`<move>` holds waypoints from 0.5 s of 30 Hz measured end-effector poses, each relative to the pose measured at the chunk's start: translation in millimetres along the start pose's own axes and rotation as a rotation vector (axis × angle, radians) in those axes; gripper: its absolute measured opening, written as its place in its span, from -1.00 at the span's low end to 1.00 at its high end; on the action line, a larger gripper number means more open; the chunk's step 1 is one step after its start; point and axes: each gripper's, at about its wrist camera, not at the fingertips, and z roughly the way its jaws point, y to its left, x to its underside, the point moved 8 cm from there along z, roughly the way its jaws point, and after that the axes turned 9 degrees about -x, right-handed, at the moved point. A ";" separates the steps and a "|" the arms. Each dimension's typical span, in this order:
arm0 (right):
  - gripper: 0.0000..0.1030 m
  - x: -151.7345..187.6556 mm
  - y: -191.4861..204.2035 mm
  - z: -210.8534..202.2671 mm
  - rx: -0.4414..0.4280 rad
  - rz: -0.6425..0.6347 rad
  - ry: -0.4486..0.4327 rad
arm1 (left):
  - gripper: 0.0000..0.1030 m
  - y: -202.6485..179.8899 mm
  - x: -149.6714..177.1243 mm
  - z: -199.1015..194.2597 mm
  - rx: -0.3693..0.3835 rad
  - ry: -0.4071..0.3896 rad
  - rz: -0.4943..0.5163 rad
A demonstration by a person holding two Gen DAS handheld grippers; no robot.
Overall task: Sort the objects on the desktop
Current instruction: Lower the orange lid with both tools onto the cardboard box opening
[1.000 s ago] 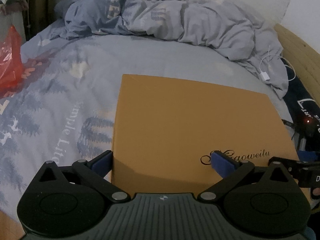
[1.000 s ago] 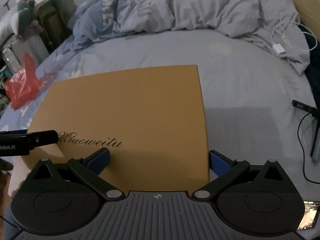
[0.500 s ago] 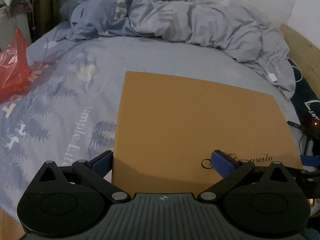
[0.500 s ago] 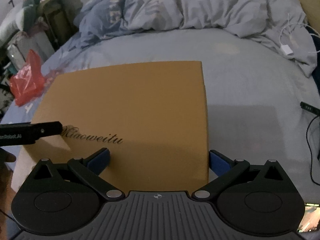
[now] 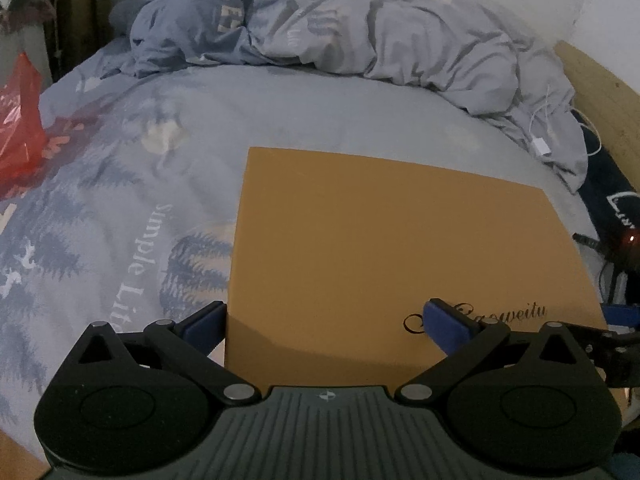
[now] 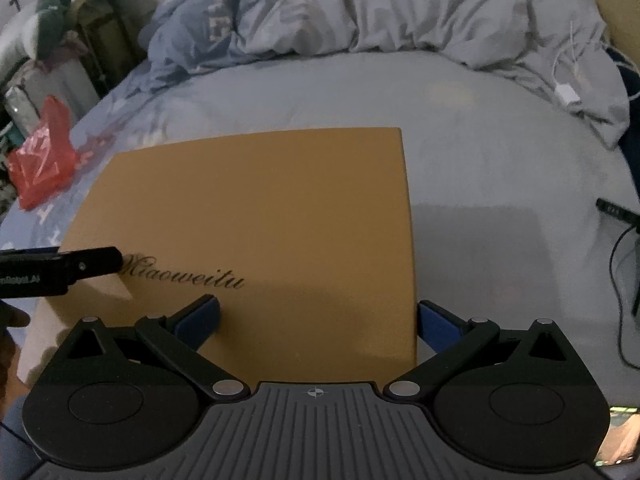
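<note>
grippers spread wide: left gripper (image 5: 326, 326), right gripper (image 6: 318, 318) straddle brown box (image 5: 392, 256) corners.

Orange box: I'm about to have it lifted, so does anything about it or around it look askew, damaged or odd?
The orange box lies flat on the bedsheet, undamaged. Both sets of jaws are open, the left gripper straddling its near left corner and the right gripper its near right corner. A white charger cable trails over the rumpled duvet.
</note>
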 end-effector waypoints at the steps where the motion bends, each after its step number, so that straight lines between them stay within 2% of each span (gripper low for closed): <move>1: 1.00 -0.4 -1.7 2.5 -0.004 0.005 0.000 | 1.00 -0.7 0.4 0.4 -0.003 0.000 0.005; 15: 1.00 13.1 -17.4 20.0 -0.007 -0.003 0.002 | 1.00 -2.4 13.5 13.1 -0.023 -0.011 0.016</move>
